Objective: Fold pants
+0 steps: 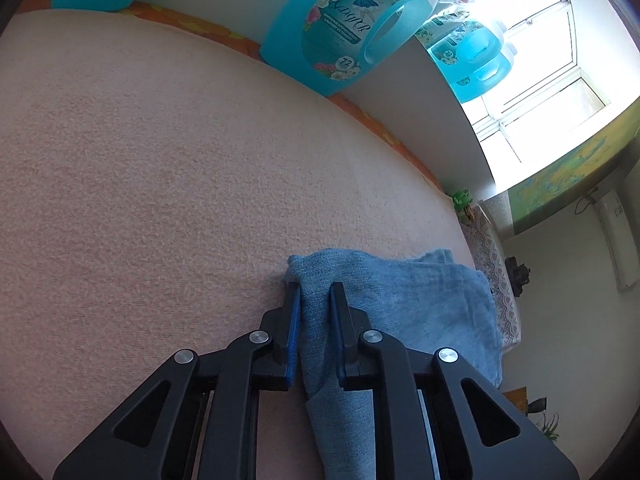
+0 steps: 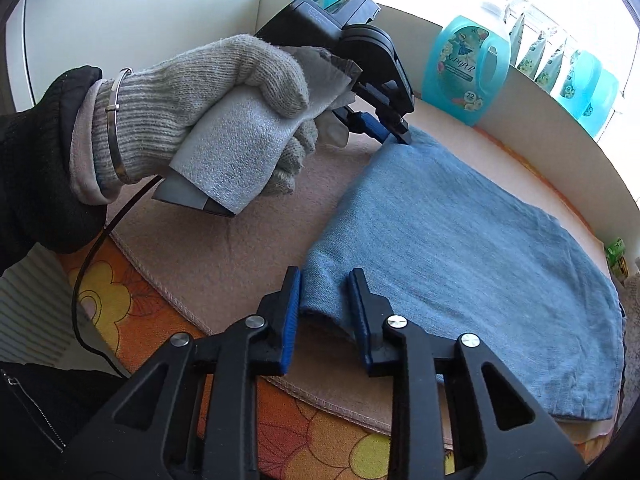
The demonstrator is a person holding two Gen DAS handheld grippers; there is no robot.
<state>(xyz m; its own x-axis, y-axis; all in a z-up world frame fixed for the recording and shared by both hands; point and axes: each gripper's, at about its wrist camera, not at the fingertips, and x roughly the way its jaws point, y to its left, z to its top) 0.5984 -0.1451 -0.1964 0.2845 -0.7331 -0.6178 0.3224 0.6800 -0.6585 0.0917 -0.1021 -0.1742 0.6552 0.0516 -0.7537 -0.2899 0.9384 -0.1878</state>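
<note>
Folded blue denim pants [image 2: 460, 240] lie flat on a pink fuzzy cloth [image 2: 224, 248]. In the right wrist view my right gripper [image 2: 325, 280] is shut on the pants' near left corner, the fabric filling the gap between its blue pads. My left gripper [image 2: 394, 136], held by a grey-gloved hand [image 2: 224, 100], pinches the far left corner. The left wrist view shows the left gripper [image 1: 316, 292] shut on a fold of the pants [image 1: 420, 300], with the denim running back between its fingers.
Blue detergent bottles [image 2: 466, 64] stand along the white ledge behind the cloth, the nearest bottle [image 1: 348, 28] close to the pants' far side. An orange floral cover [image 2: 132, 292] shows under the pink cloth's front edge. A black cable [image 2: 80, 280] hangs at the left.
</note>
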